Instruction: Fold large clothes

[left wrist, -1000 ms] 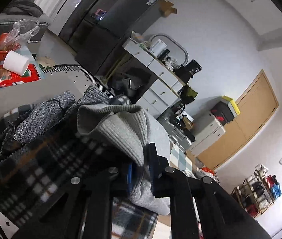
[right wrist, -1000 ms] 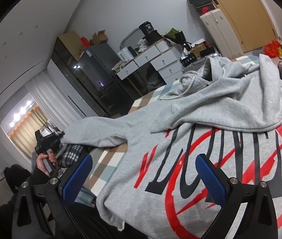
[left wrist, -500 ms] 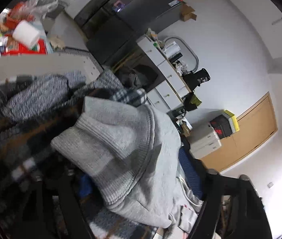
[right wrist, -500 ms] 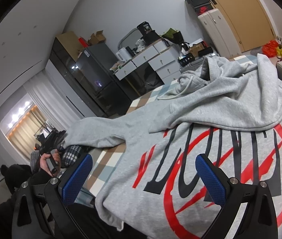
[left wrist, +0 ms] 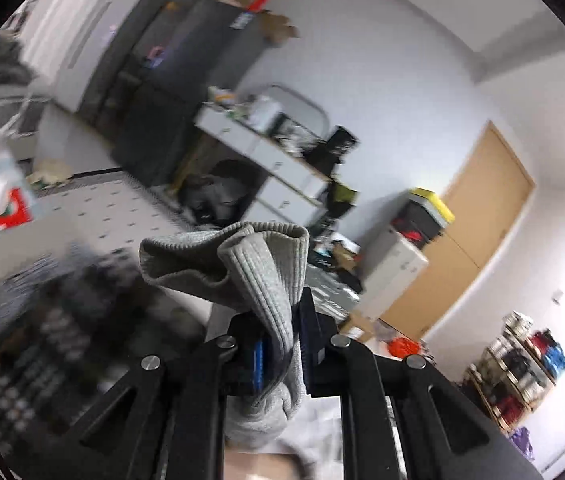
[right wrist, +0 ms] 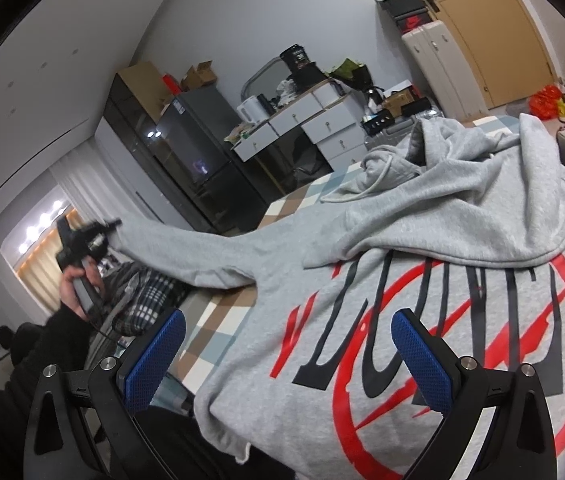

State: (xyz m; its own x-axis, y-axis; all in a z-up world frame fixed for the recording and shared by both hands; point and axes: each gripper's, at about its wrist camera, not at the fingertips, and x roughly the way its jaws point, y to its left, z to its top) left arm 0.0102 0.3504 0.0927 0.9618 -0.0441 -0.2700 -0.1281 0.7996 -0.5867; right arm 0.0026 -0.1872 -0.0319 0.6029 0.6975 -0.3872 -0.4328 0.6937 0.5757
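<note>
Checkered bedding carries the grey hoodie, chest print up. Left tongs are clamped on its ribbed sleeve cuff, sleeve stretched sideways away from the body; right tongs gape empty, just above the chest print.

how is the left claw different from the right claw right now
The left claw is shut on the grey cuff; the right claw stands open with nothing between its pads. The left holds the sleeve lifted off the bed; the right hangs over the hoodie print. Both have blue pads on black frames.
</note>
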